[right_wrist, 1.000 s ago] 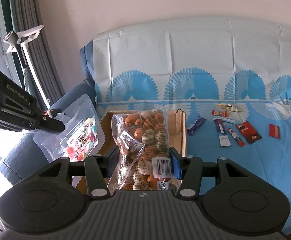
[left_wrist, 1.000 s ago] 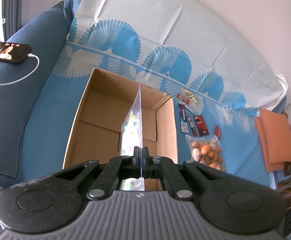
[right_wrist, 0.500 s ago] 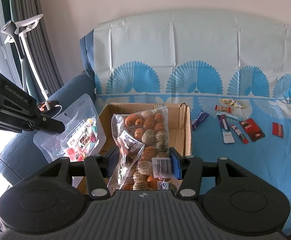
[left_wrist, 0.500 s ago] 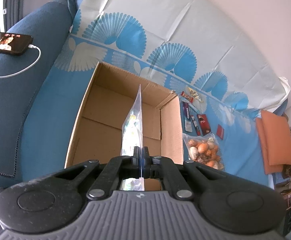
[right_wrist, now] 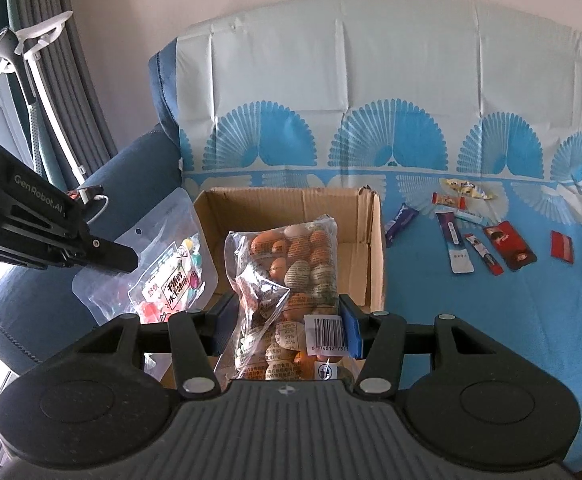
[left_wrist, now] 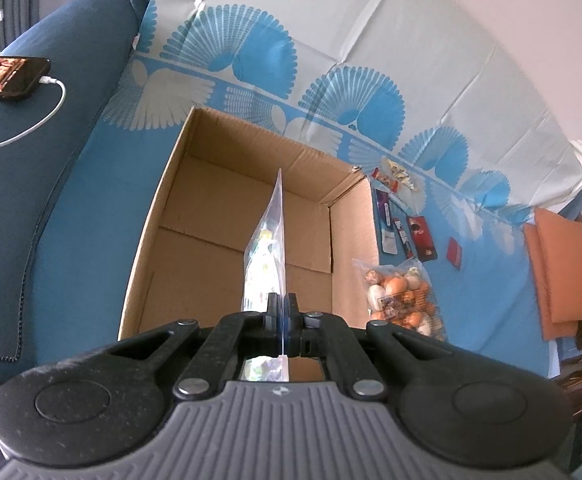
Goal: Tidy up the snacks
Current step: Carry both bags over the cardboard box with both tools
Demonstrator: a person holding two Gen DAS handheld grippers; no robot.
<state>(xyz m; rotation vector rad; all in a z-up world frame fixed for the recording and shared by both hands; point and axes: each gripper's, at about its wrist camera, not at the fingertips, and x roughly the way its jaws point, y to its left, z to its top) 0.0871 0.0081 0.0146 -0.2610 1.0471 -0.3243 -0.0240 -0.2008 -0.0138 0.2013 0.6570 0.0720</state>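
While the left gripper (left_wrist: 279, 312) pinches the candy pouch (left_wrist: 265, 256) edge-on above the cardboard box (left_wrist: 179, 184), the right gripper (right_wrist: 285, 320) clamps the egg-snack bag (right_wrist: 295, 276) over the box's near edge.

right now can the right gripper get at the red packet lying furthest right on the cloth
Probably not yet. The right gripper is shut on the egg snack bag, so its fingers are full. The way to the red packet looks free over the blue cloth, once the bag goes into the cardboard box.
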